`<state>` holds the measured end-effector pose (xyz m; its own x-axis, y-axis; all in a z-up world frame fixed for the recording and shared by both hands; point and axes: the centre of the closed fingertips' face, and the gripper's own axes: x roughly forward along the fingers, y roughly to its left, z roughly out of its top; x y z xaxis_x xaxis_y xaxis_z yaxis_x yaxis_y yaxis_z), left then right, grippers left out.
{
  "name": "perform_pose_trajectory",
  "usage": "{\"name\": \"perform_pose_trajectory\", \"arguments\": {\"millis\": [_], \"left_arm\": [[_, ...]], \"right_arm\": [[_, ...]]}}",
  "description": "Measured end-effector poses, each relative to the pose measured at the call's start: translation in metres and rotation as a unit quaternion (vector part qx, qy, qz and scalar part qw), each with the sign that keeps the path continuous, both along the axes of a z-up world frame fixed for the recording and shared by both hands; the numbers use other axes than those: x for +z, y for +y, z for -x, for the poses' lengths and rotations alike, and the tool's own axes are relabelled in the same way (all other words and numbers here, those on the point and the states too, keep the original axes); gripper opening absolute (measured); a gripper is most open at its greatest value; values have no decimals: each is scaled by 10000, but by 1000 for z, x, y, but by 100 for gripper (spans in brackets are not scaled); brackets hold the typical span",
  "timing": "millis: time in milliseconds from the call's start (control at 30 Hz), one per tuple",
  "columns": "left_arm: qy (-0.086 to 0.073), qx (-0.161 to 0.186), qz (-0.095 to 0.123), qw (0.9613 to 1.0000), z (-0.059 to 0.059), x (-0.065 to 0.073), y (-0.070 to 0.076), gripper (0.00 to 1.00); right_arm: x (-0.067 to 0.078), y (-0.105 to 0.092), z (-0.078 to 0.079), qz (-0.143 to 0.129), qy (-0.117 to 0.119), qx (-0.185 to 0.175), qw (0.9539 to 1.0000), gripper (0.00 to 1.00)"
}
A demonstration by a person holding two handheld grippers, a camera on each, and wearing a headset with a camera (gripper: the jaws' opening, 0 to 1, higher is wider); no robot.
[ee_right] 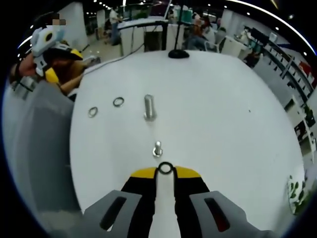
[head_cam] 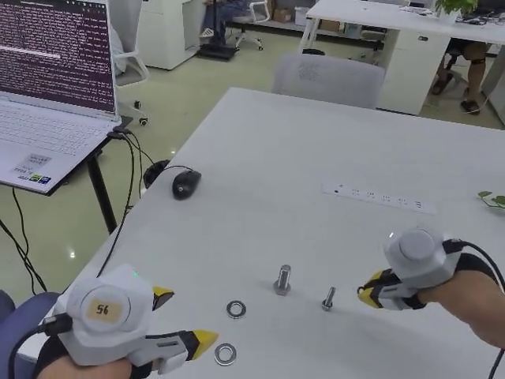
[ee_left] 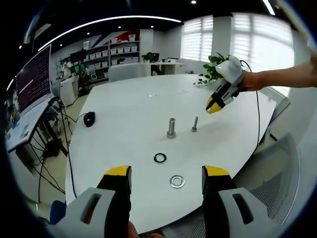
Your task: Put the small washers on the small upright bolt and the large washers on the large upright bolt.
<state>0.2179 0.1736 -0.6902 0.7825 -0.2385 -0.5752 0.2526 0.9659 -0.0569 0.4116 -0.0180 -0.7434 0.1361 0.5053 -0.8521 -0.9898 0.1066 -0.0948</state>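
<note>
At the near edge, left gripper [head_cam: 185, 317], jaws spread and empty, just short of near washer [head_cam: 225, 354] and far washer [head_cam: 236, 309], both flat on the table [head_cam: 316, 158]. Beyond those, large bolt [head_cam: 282, 280] and small bolt [head_cam: 328, 298], upright. Just beside the small bolt, right gripper [head_cam: 364, 294], jaws pinching a small washer [ee_right: 159, 168]. Looks like mid-delivery: calls for centring the ring over the small bolt's tip, lowering, then letting go. Farther off, mouse [head_cam: 186, 183].
</note>
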Motion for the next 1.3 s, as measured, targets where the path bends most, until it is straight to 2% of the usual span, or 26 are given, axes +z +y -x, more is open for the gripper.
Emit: {"name": "perform_pose_trajectory", "arguments": {"millis": [133, 233, 300, 467, 767, 1300], "left_arm": [[11, -4, -5, 10000, 1, 0, -1, 57], [11, 10, 2, 10000, 1, -1, -1, 57], [9, 20, 1, 10000, 1, -1, 0, 57], [2, 87, 10, 10000, 4, 0, 4, 57], [9, 167, 6, 9999, 8, -1, 9, 57], [-17, 194, 4, 9998, 6, 1, 11, 57]], "right_arm": [[1, 15, 2, 179, -51, 437, 9989, 13], [-1, 21, 1, 435, -167, 807, 9957, 13], [0, 28, 3, 439, -142, 910, 9948, 13], [-5, 34, 3, 668, -147, 1194, 9905, 13], [-17, 36, 5, 922, -118, 1385, 9860, 13], [-22, 33, 6, 1057, -115, 1433, 9840, 13]]}}
